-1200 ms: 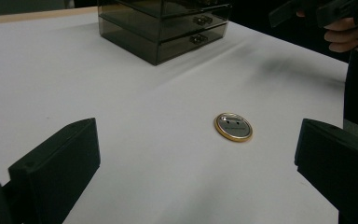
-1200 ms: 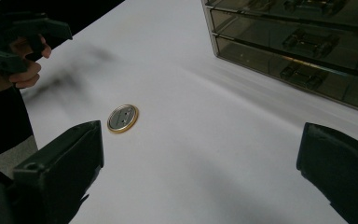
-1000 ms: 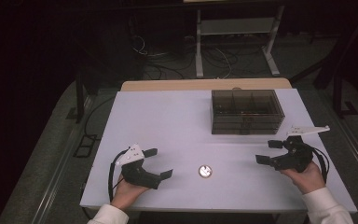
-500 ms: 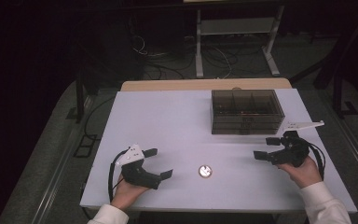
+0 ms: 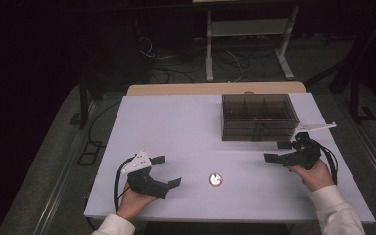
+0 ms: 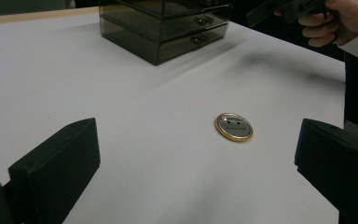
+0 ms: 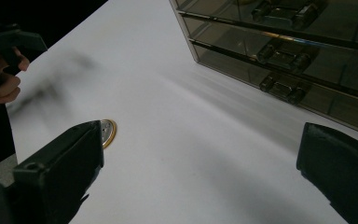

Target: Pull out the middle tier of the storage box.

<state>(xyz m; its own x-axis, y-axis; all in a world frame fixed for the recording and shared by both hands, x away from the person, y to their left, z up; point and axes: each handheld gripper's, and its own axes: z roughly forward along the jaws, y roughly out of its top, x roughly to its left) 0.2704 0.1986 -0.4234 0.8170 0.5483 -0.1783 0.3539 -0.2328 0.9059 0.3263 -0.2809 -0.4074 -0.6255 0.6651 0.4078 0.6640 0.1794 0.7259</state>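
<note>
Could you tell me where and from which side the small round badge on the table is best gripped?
Probably by its rim: the badge lies flat on the table, a thin disc with a gold edge, nothing around it. I would come straight down with the open left gripper, the nearer one, one jaw on each side of the rim. It sits low, so slipping is a risk.

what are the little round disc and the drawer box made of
The round disc looks like metal: a shiny silvery face inside a gold-coloured rim, though a coated plastic cannot be ruled out. The drawer box looks like smoke-tinted clear plastic, probably acrylic: its dividers and drawer pulls show through the glossy walls. Both sit on a matt white table.
</note>
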